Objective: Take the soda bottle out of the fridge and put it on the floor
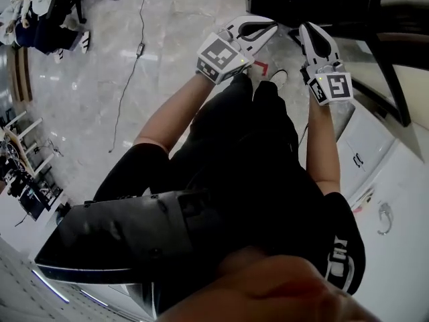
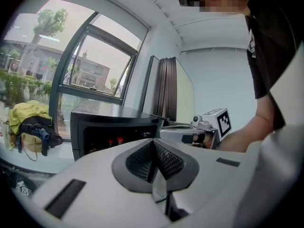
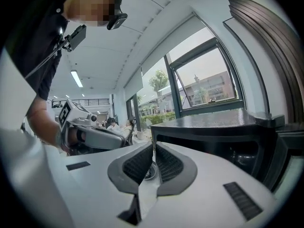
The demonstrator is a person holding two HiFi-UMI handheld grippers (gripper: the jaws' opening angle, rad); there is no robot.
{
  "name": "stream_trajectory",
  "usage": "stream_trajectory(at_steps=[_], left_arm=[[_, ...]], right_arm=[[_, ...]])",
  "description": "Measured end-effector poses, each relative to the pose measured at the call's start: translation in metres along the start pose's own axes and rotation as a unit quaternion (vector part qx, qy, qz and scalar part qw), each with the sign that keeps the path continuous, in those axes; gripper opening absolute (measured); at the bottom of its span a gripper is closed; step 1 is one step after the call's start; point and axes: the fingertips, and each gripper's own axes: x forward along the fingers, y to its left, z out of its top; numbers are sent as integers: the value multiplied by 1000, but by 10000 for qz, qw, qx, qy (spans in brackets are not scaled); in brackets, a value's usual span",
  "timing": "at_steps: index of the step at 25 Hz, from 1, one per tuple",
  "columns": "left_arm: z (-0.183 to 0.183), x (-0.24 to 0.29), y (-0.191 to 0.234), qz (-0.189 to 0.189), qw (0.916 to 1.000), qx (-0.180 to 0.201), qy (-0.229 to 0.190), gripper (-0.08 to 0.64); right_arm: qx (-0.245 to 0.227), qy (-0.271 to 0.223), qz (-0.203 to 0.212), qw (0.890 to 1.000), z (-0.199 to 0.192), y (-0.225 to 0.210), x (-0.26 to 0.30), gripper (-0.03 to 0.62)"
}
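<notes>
Left gripper [image 2: 153,146] & right gripper [image 3: 153,148] are both pointing at the black fridge [image 2: 114,127], pinched shut w/ nothing in them, soda bottle not showing, prob. inside, so I'm thinking jaws need opening wide before gripping it upright.

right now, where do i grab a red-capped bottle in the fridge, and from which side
Probably the neck just under a red cap: only the caps show, the rest is dark. Come in level at the fridge front; its top and side are solid. A glass door may cover it.
</notes>
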Motion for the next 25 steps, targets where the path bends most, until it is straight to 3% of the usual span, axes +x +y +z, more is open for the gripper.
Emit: stream_trajectory(at_steps=[6, 9, 12, 15, 20, 25], left_arm=[[-35, 40, 36, 378, 9991, -208, -44, 0], [-61, 61, 54, 513, 9981, -322, -111, 0], [-87, 84, 77, 742, 9965, -368, -107, 1], [-107, 102, 99, 1011, 9938, -406, -228, 1], [-126, 124, 118, 960, 9934, -245, -580, 0], [-137, 130, 130, 916, 9944, -65, -519, 1]], right_arm=[[39, -9, -77, 10000, -51, -57, 40, 15], [-65, -61, -483, 9988, -82, -88, 55, 19], [27, -206, -720, 9972, -107, -114, 69, 122], [36, -323, -773, 9965, -126, -127, 80, 148], [257, -531, -690, 9959, -145, -142, 96, 231], [196, -454, -749, 9960, -144, -165, 111, 296]])
